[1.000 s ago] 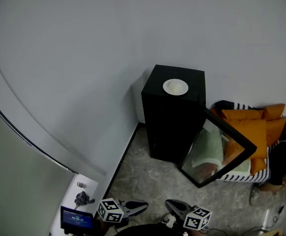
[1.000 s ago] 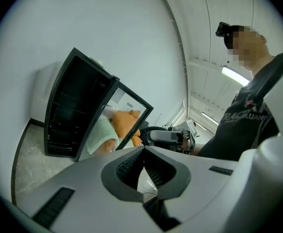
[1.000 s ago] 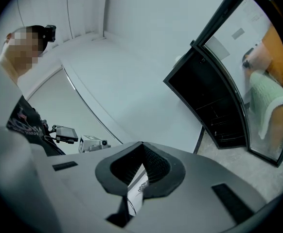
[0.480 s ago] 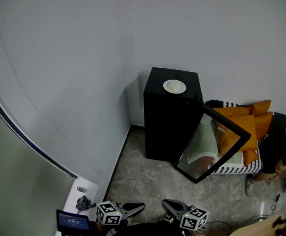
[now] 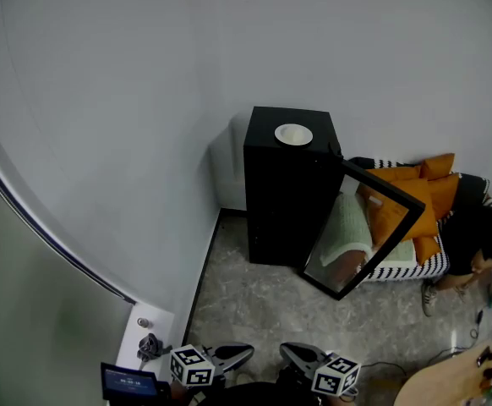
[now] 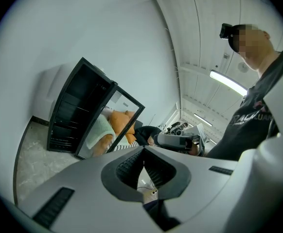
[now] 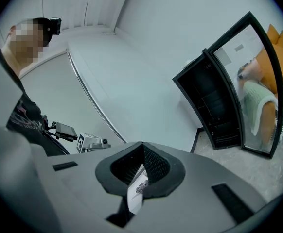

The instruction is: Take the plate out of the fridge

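Observation:
A white plate [image 5: 293, 134] sits on top of a black fridge [image 5: 284, 201] that stands against the wall. Its glass door [image 5: 360, 227] hangs open to the right. Both grippers are low at the bottom edge of the head view, far from the fridge. My left gripper [image 5: 248, 353] is shut with nothing in it, and my right gripper [image 5: 287, 350] is shut too. In the left gripper view the jaws [image 6: 143, 152] meet, with the fridge [image 6: 73, 110] beyond on the left. In the right gripper view the gripper [image 7: 142, 148] is shut, and the fridge [image 7: 209, 106] and its door [image 7: 258, 81] stand at the right.
A striped sofa with orange cushions [image 5: 415, 197] stands right behind the open door. A person in dark clothes [image 5: 483, 244] sits at the far right. A small lit screen [image 5: 130, 381] and a white ledge [image 5: 149, 328] are at the lower left. A wooden tabletop [image 5: 449, 383] shows at the bottom right.
The head view has shifted: the fridge and plate now sit a little higher and further left, and a wooden tabletop has come in at the bottom right. Both grippers stay shut and low.

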Demonstrator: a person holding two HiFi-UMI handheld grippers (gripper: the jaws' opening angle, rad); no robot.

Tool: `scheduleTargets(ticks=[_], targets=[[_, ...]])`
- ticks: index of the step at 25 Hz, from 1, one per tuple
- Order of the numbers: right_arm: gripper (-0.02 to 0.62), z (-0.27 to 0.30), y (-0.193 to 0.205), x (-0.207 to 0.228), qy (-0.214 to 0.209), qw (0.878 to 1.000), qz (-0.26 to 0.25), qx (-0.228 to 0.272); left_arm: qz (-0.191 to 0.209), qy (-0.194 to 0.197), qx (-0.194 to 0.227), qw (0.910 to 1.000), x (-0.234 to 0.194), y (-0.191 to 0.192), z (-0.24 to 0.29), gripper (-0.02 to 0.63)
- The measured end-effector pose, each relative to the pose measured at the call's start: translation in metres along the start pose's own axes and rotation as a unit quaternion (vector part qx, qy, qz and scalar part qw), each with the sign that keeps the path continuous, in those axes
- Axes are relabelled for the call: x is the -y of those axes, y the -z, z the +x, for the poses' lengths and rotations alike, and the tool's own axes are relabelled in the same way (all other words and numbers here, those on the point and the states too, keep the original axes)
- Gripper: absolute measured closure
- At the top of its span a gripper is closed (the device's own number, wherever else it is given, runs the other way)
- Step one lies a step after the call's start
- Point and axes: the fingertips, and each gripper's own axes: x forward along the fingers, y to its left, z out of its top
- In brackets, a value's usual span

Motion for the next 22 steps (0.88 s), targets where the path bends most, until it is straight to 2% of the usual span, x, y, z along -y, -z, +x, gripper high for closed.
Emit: scheduleTargets(ticks=[7, 22], targets=[[0.597, -0.002, 0.01, -0.007, 0.013, 1.0, -0.003, 0.007, 0.007, 0.015, -0.005, 0.9998, 0.004, 0.007, -0.004, 0.6], [0.597, -0.006, 0.011, -0.018, 0.008, 1.0, -0.019, 0.003, 0.021, 0.02, -0.001, 0.9996, 0.018, 0.008, -0.009, 0.6]])
